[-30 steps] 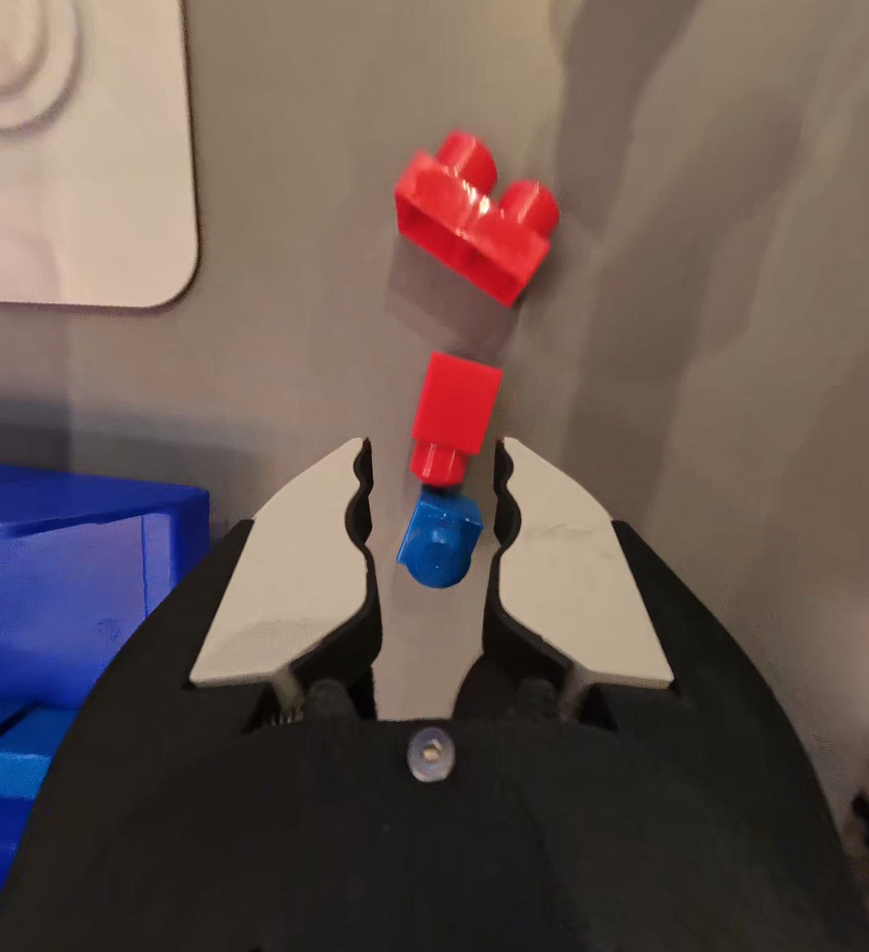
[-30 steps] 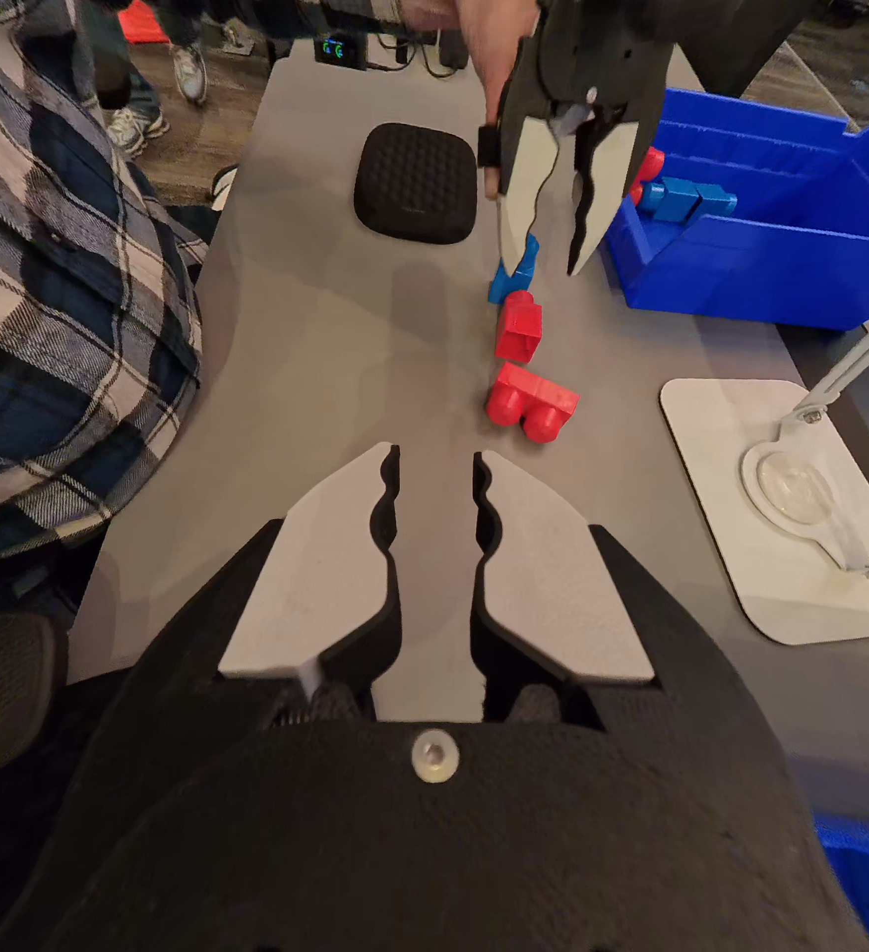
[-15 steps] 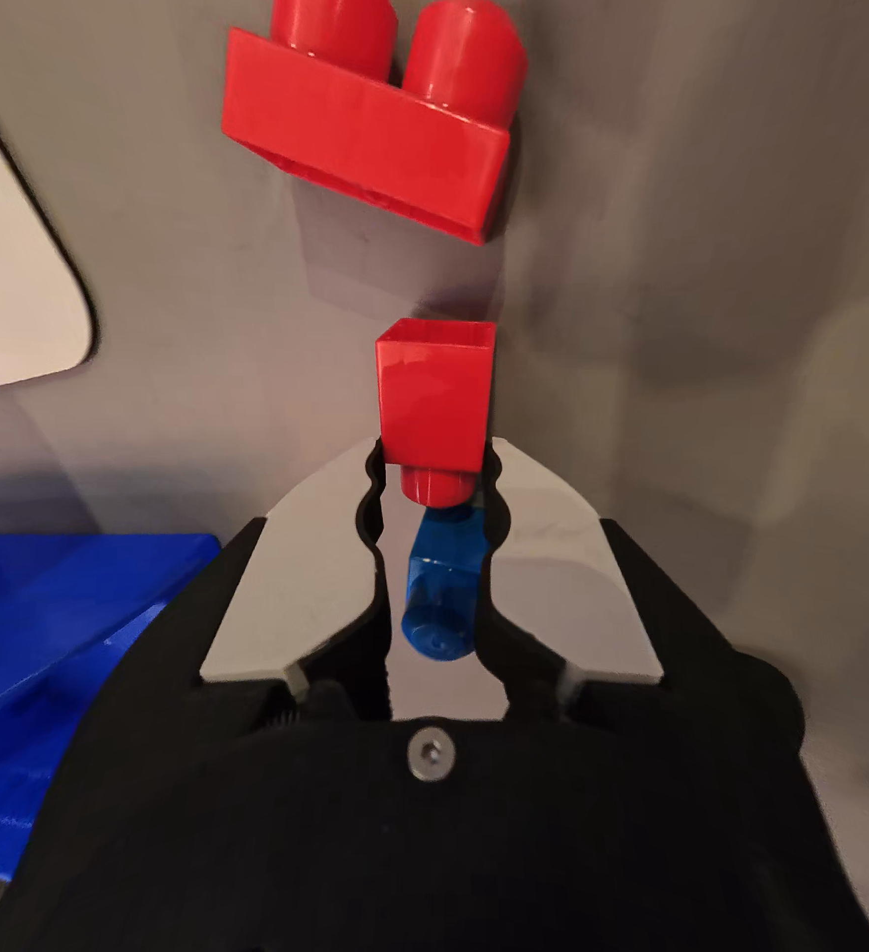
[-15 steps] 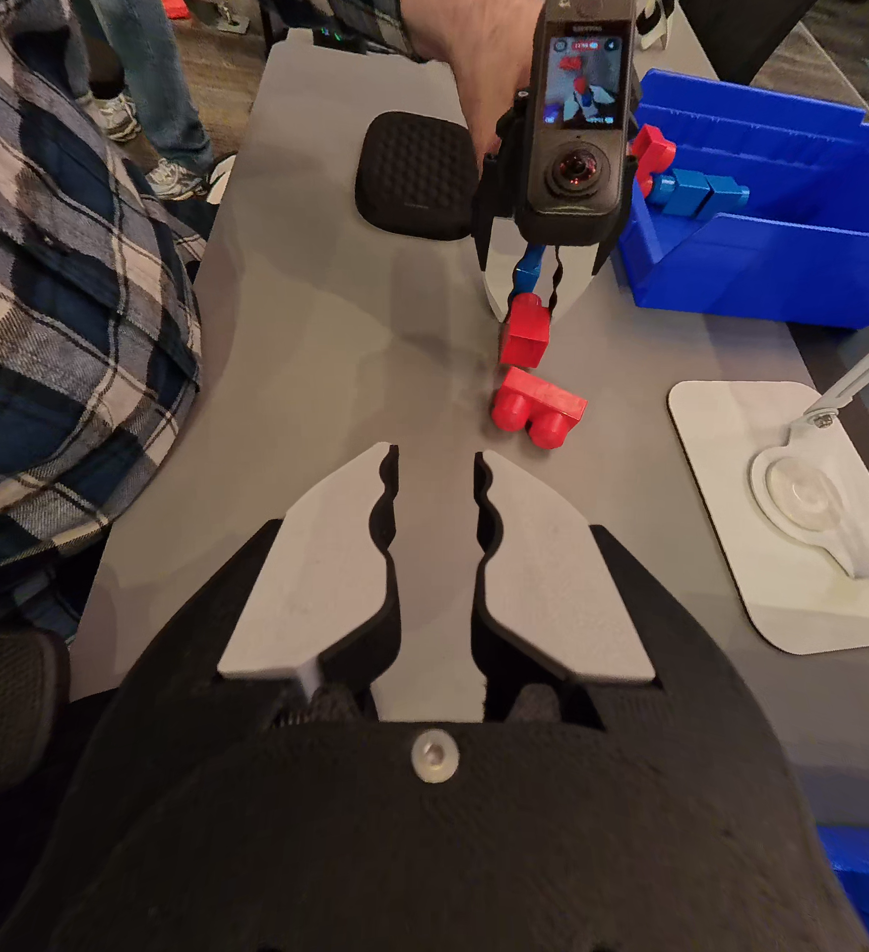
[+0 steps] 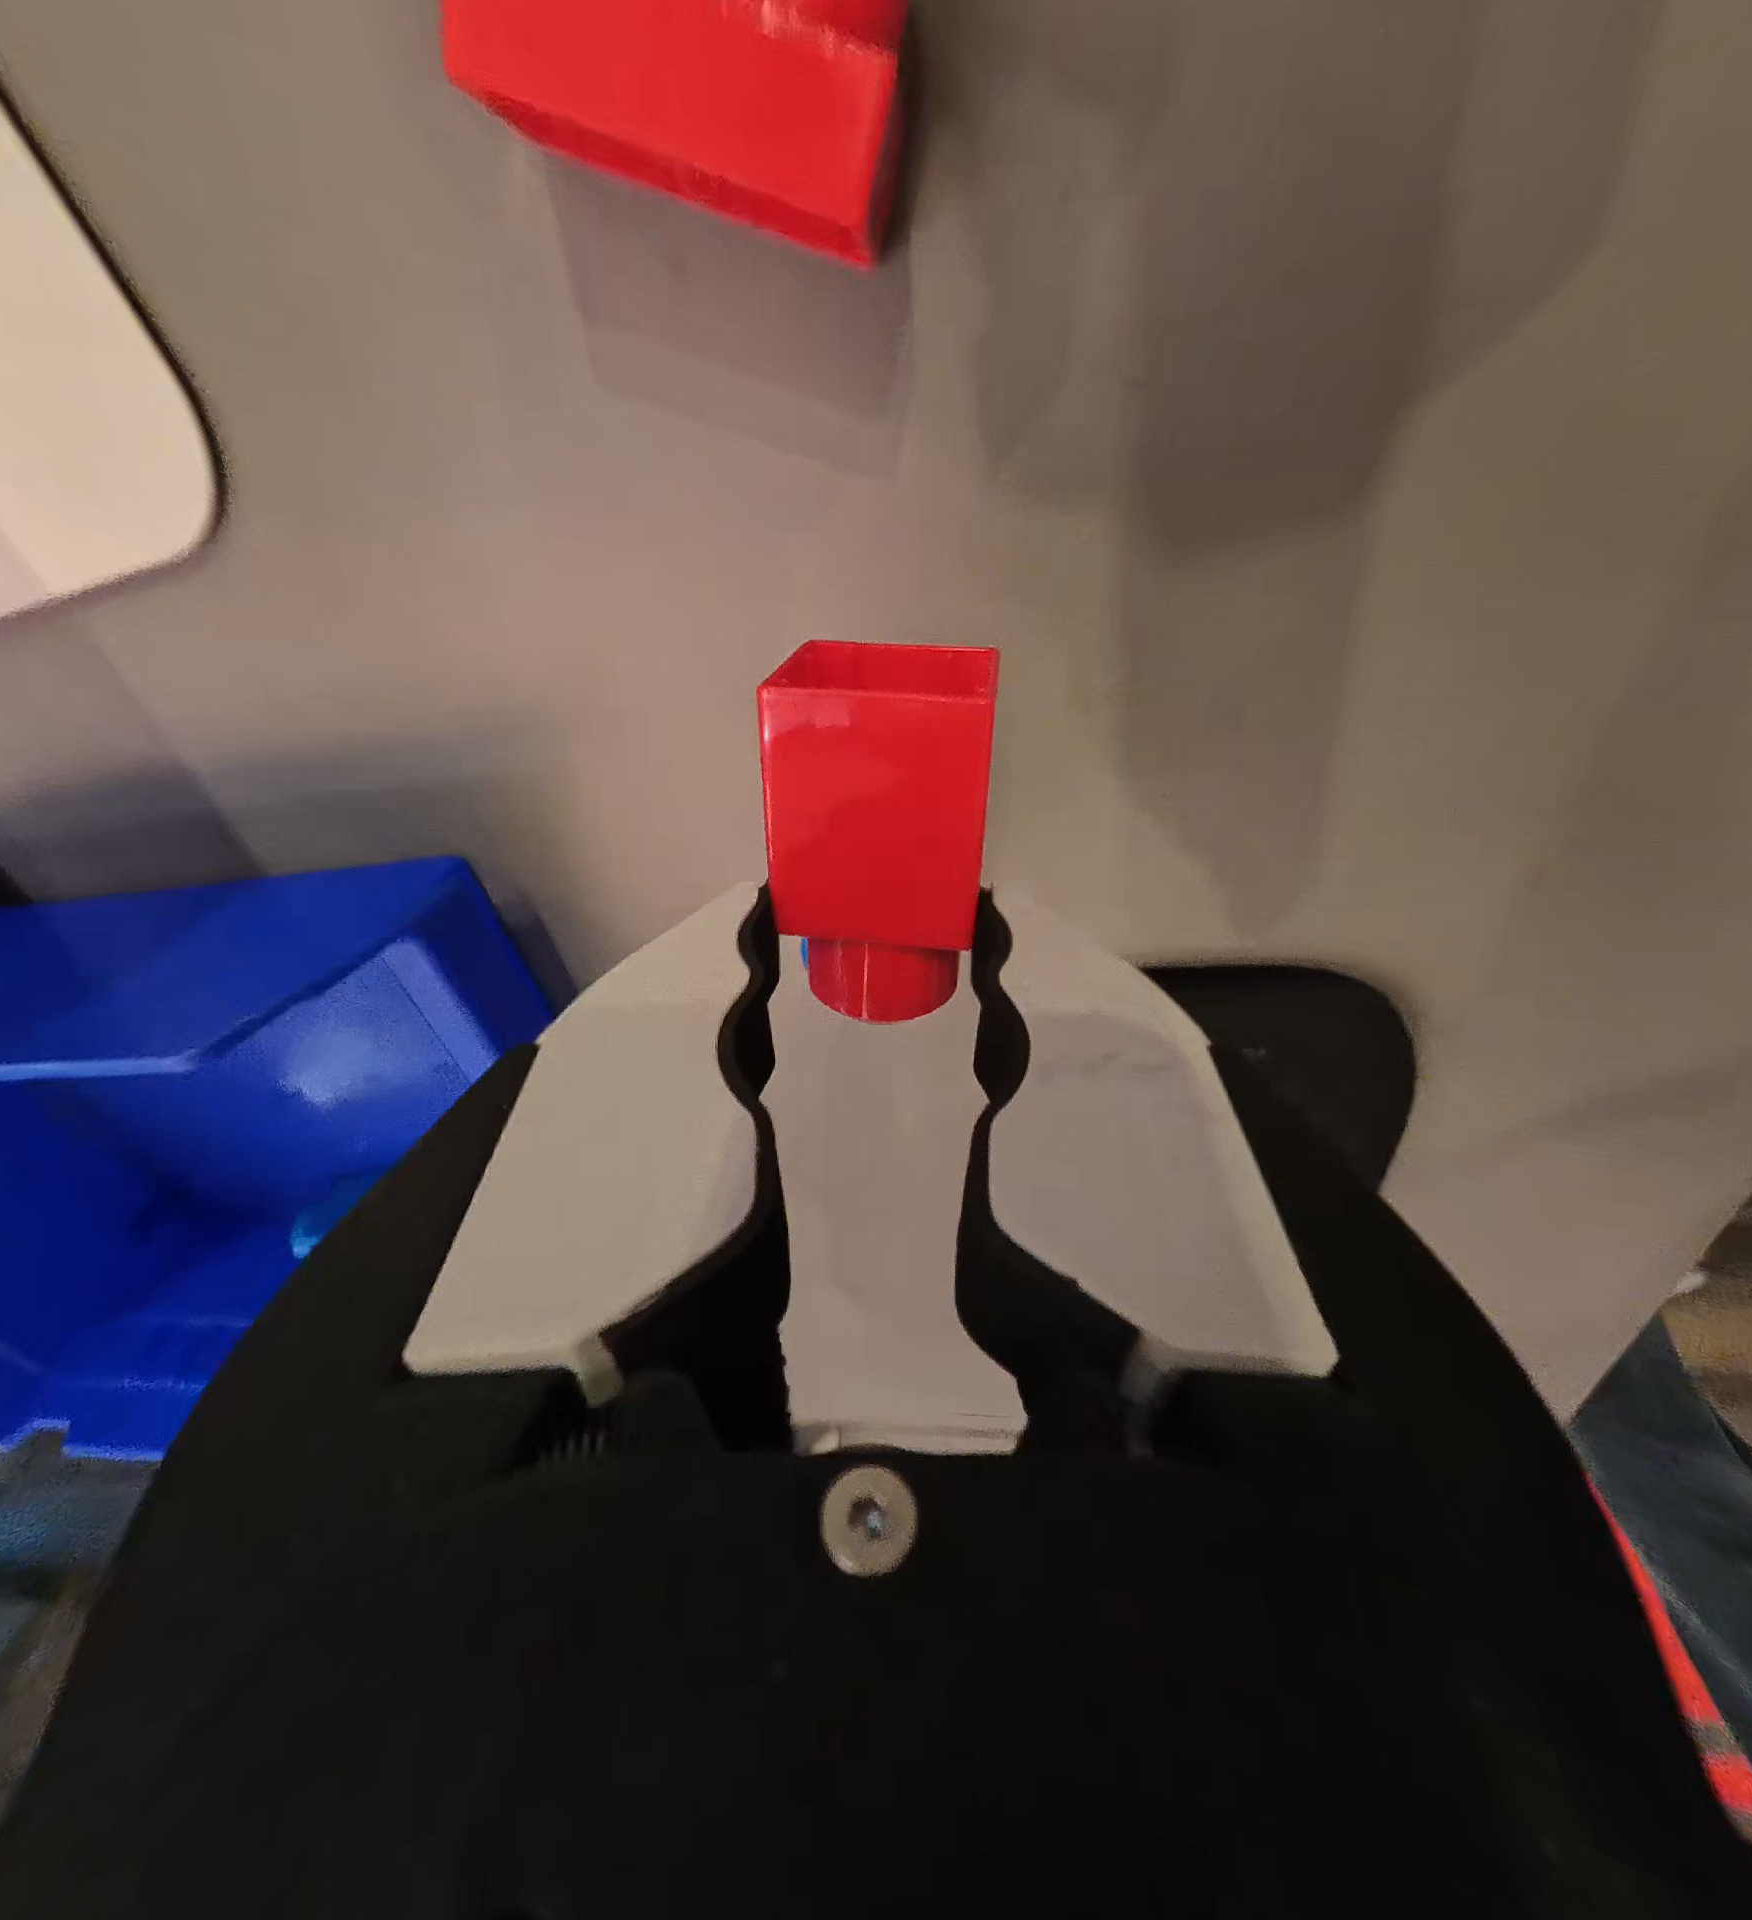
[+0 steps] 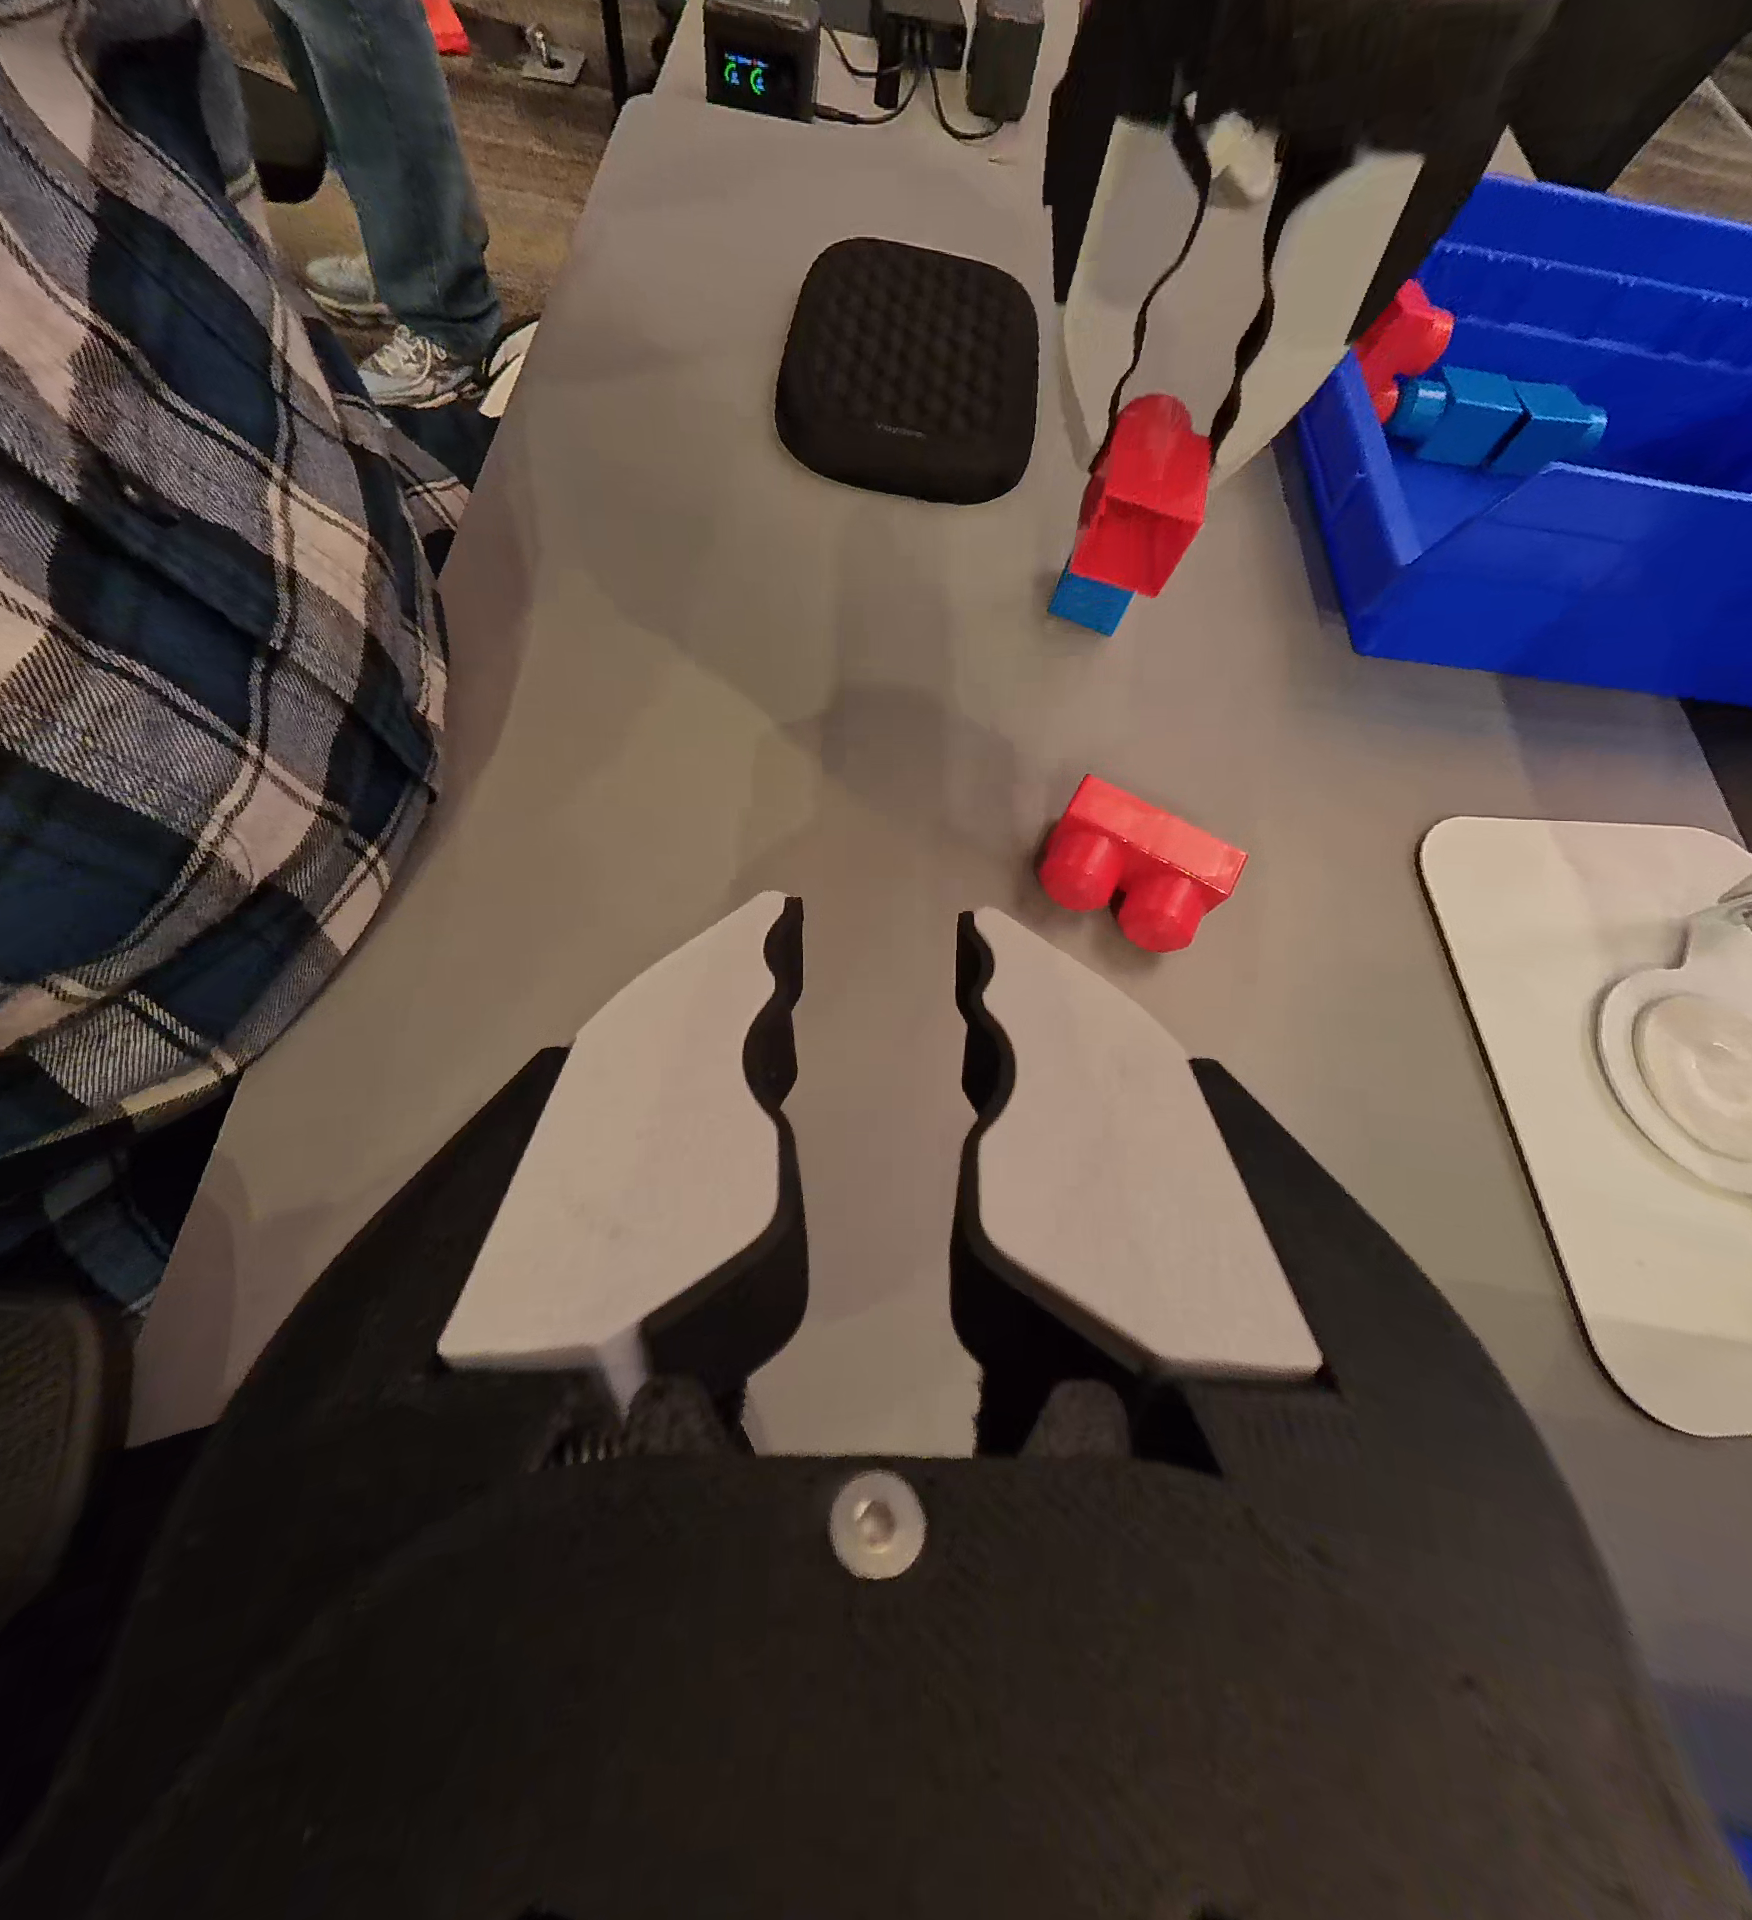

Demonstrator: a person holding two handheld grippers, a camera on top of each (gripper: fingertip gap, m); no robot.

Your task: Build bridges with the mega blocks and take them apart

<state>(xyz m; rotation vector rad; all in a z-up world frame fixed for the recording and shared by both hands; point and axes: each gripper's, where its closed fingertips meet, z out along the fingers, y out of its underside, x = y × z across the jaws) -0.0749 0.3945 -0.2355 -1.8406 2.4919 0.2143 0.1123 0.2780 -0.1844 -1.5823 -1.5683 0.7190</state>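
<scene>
Small red one-stud block (image 5: 877,821): glossy, square hollow base pointing away from the left gripper (image 5: 877,940), stud toward it; clamped at its stud end between the fingertips, lifted off the grey table (image 6: 643,727) and tilted. Small blue block (image 6: 1090,603): on the table just below the red one, mostly hidden by it; whether they touch cannot be told. Red two-stud block (image 6: 1142,862): lying on its side on the table, studs pointing sideways, apart from the others. Further red and blue blocks (image 6: 1474,410): inside the blue bin (image 6: 1578,582).
</scene>
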